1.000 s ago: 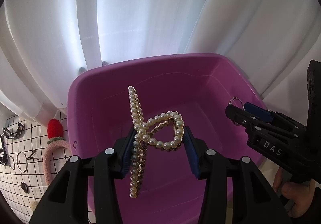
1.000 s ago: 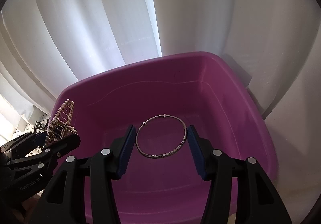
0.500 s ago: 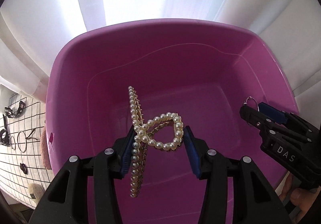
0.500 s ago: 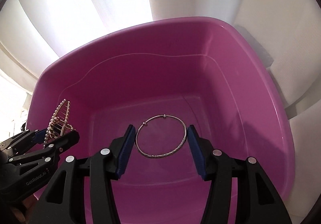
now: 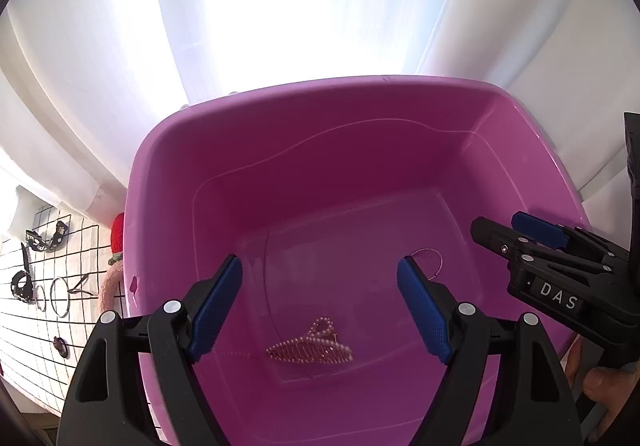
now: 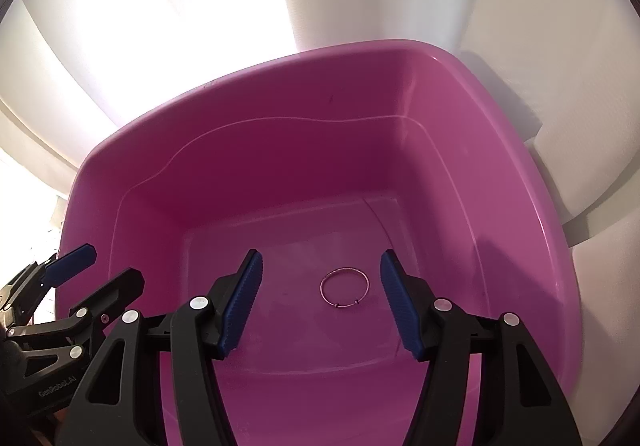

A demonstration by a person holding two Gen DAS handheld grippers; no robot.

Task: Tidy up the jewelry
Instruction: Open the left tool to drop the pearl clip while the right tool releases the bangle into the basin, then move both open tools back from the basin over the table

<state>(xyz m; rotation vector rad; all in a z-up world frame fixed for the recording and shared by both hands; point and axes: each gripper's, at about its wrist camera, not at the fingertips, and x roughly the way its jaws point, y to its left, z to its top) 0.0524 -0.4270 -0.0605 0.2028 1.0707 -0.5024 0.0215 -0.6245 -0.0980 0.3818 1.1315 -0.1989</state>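
Both tongs have released: pearl clip (image 5: 310, 346) and bangle (image 6: 345, 288) now lie on the purple tub (image 5: 360, 118) floor. Left tongs (image 5: 320, 310) and right tongs (image 6: 320, 306) hover spread above them.

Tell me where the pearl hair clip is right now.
In the left wrist view, the pearl hair clip lies on the floor of the purple tub, below the open left gripper, left of the thin bangle.

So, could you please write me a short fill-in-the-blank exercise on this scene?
1. The pearl hair clip lies on the floor of the ____ tub.
2. The thin bangle lies in the tub, shaped like a ____.
3. The left claw and the right claw are both ____.

Missing words: purple; ring; open
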